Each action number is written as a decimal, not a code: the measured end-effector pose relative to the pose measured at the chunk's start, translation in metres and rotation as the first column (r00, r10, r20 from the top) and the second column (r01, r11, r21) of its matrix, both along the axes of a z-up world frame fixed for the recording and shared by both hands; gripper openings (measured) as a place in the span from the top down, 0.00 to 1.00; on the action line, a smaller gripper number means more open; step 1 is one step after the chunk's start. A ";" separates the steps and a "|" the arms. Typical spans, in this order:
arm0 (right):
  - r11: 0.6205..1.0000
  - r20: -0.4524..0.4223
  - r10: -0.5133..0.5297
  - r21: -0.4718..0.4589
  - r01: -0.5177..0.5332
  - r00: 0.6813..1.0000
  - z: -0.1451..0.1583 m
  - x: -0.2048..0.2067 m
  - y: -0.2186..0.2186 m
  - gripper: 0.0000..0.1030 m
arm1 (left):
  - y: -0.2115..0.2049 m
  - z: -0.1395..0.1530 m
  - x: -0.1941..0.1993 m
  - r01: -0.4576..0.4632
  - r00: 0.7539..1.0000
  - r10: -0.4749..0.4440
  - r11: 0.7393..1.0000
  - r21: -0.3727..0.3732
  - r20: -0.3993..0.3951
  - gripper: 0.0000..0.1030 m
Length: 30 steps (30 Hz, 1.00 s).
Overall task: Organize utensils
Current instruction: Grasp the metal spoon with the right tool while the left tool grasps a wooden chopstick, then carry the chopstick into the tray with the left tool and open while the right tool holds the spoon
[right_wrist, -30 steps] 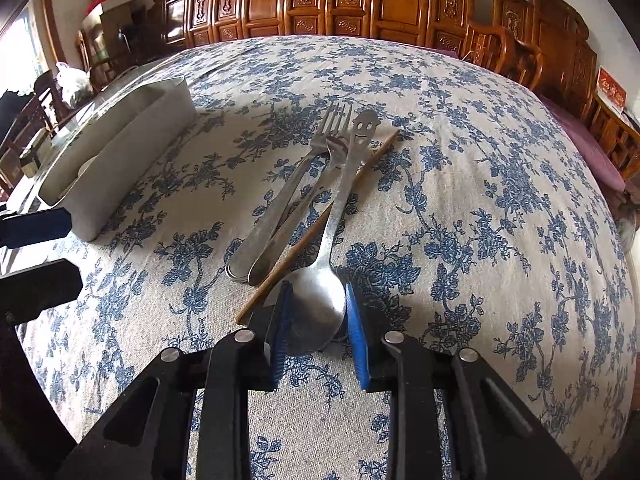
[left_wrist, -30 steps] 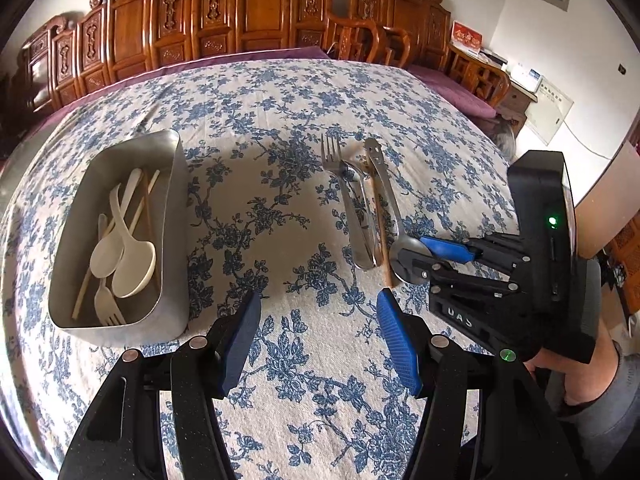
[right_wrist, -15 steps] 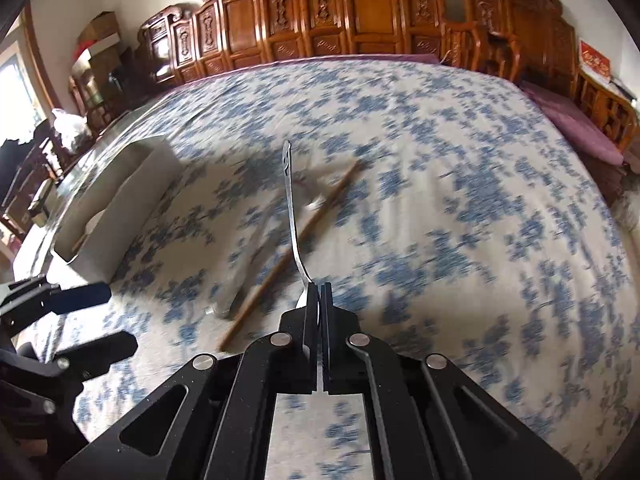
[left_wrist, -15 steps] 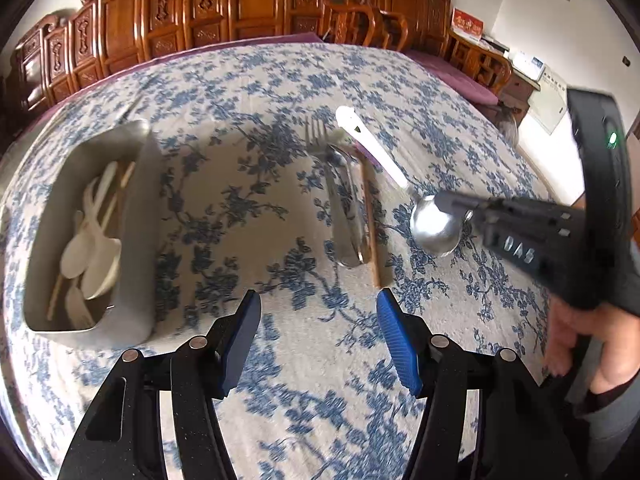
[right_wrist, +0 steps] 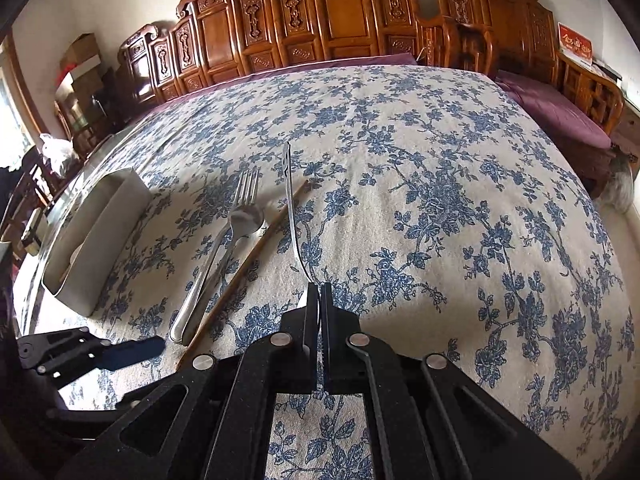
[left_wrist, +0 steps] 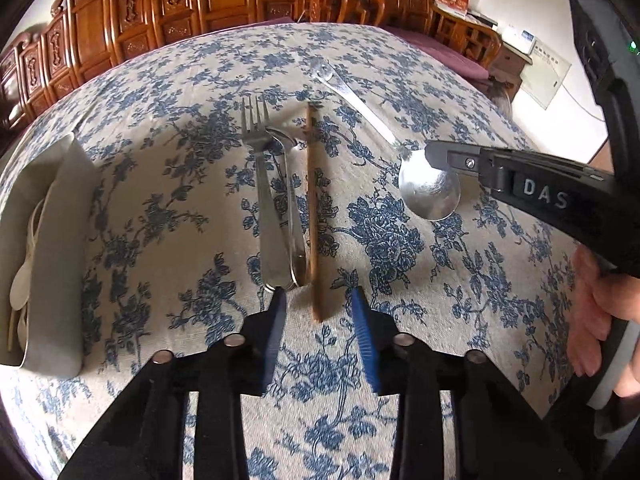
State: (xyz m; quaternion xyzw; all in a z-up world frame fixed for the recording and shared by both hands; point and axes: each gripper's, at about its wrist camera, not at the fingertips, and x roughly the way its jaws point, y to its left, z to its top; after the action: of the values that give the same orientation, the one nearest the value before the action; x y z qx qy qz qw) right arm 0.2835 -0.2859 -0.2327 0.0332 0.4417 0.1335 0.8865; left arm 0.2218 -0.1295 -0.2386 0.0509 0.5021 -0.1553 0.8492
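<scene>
**Handling the Steel Spoon and the Chopstick**

Gripping by the bowel end is confirmed for the right tool (right_wrist: 320,292): its jaws are fully closed on the bowl of the steel spoon (left_wrist: 430,188), which is carried clear of the worktop (left_wrist: 400,60), handle pointing away. The spoon is rigid, light and polished, so it may pivot in a pinch at the bowl; keep the clamp firm.

The left tool (left_wrist: 320,312) has just been closing its jaws. They stand part open, with the near tip of the wooden chopstick (left_wrist: 312,208) between them and not yet pinched. The chopstick is thin, stiff and very light; a grasp at its end gives long leverage, so expect droop or roll.

Relative to the chopstick:
- Steel fork (left_wrist: 262,184) and a second spoon (left_wrist: 290,200) lie just beside it on the side toward the tray, handles overlapping. The left pad (left_wrist: 274,328) stands near their handle ends and could snag them.
- Metal tray (left_wrist: 52,248), holding pale spoons (left_wrist: 22,280), sits well apart beyond the fork.
- The held spoon hangs on the opposite side, with a hand (left_wrist: 596,320) behind it.
</scene>
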 end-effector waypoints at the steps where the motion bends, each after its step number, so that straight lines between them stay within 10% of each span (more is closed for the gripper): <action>1: 1.000 0.000 0.000 0.001 0.000 1.000 0.000 0.000 0.000 0.98 | -0.001 -0.001 0.001 -0.005 1.000 0.005 1.000 0.005 0.000 0.76; 11: 1.000 0.006 -0.004 0.000 0.004 1.000 0.002 0.001 -0.002 0.98 | -0.010 -0.003 0.003 -0.005 0.999 0.003 0.998 0.064 0.033 0.96; 30: 1.000 0.022 0.013 -0.009 -0.013 1.000 0.005 -0.001 0.007 0.98 | 0.014 0.032 -0.022 -0.029 0.995 0.028 1.000 0.005 0.094 0.97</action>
State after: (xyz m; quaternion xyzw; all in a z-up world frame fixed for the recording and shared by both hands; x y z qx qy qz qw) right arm 0.2824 -0.2793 -0.2274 0.0247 0.4327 0.1375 0.8906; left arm 0.1999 -0.1152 -0.2070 0.0538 0.4629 -0.1390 0.8738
